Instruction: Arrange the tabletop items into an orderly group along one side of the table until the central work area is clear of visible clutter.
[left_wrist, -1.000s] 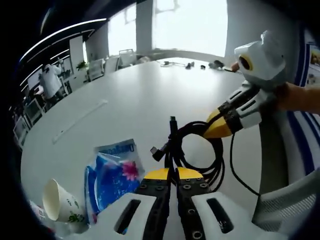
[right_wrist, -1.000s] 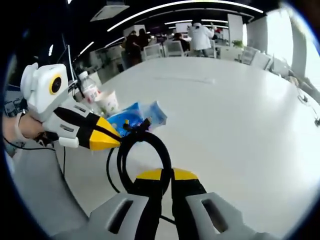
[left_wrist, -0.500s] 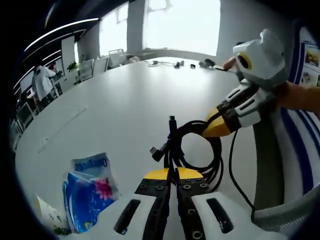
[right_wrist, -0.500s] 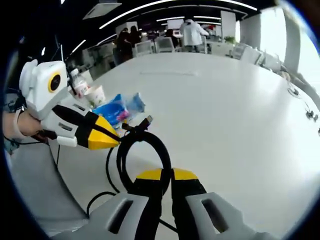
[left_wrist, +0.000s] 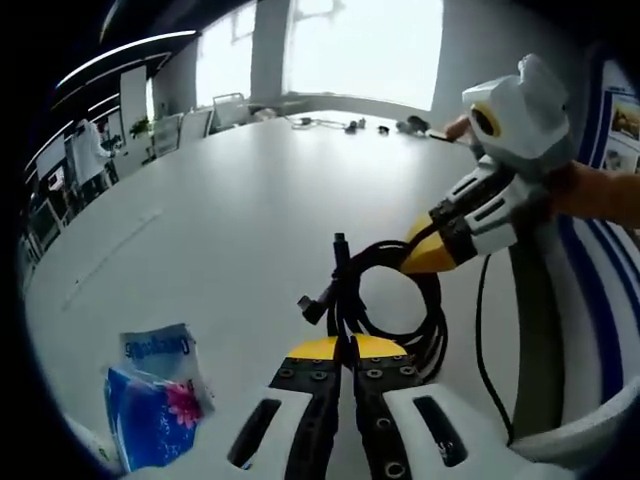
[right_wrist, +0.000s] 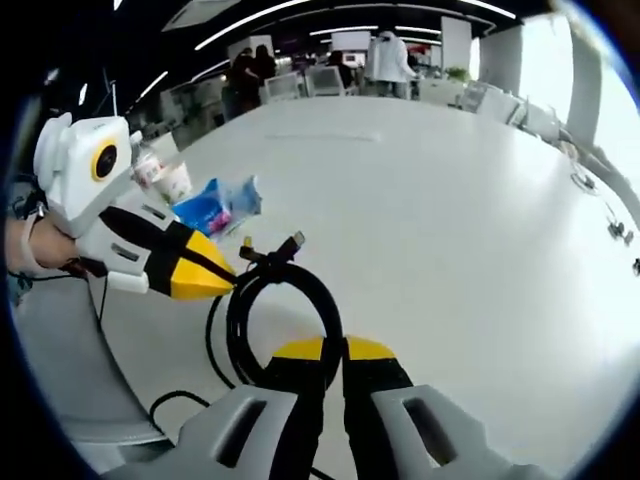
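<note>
A black coiled cable (left_wrist: 385, 300) hangs between both grippers above the white table (left_wrist: 230, 210). My left gripper (left_wrist: 343, 347) is shut on one side of the coil, the cable's plugs sticking up just past its yellow tips. My right gripper (right_wrist: 335, 349) is shut on the opposite side of the coiled cable (right_wrist: 280, 310). In the left gripper view the right gripper (left_wrist: 432, 254) comes in from the right, held by a hand. In the right gripper view the left gripper (right_wrist: 205, 277) comes in from the left. A blue tissue packet (left_wrist: 150, 395) lies on the table.
A paper cup (right_wrist: 176, 183) and a water bottle (right_wrist: 146, 166) stand beside the blue tissue packet (right_wrist: 215, 204) near the table edge. Small items (left_wrist: 350, 125) lie at the far end. A grey chair back (left_wrist: 545, 340) stands close by. People stand in the background.
Both grippers have carried the cable away from the tissue packet and cup; the packet has slid toward the left edge of the left gripper view and the cup has left it.
</note>
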